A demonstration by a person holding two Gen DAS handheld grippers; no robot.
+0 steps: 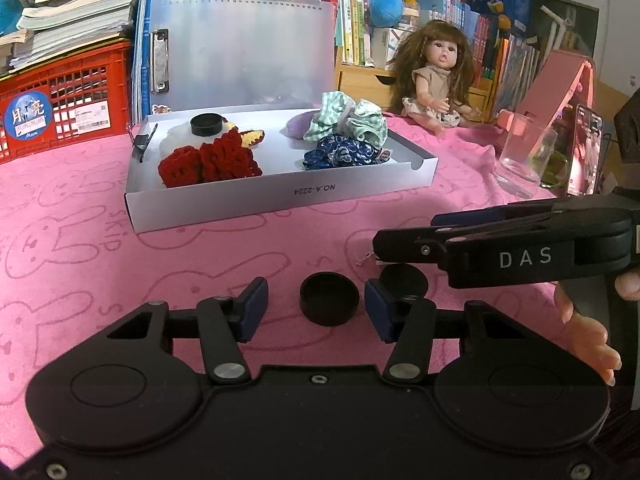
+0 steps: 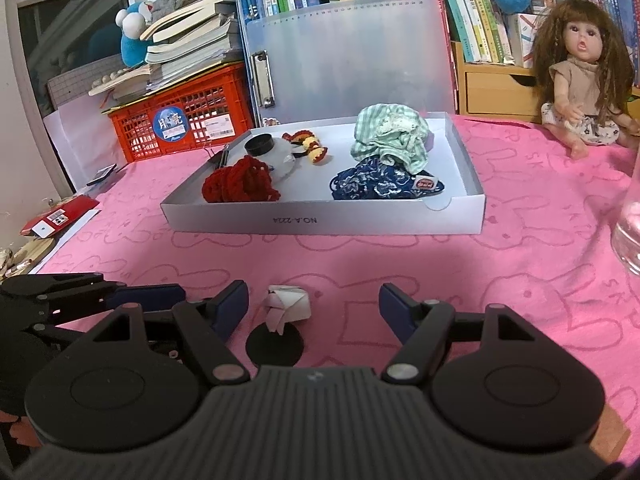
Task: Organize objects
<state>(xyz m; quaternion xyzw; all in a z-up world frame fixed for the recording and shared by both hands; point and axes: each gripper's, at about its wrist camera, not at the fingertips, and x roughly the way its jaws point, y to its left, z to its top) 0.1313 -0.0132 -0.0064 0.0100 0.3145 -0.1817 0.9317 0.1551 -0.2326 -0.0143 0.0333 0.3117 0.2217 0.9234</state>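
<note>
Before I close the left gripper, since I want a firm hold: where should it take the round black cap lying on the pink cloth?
Grip the round black cap across its low side wall, coming level from the near side. It sits flat, centred between the open left gripper fingers, so closing should pinch opposite sides.

A pink cloth printed with rabbit outlines covers the whole work surface. Behind it a bookshelf packed with upright books runs across the back, with blue plush toys sitting on top and among the books. To the left a red crate carries a leaning stack of books. A wooden drawer unit stands under the shelf at the right. A white-framed window shows dark panes at the far left in the right wrist view. The light is dim and indoor, casting soft shadows on the cloth.
</note>
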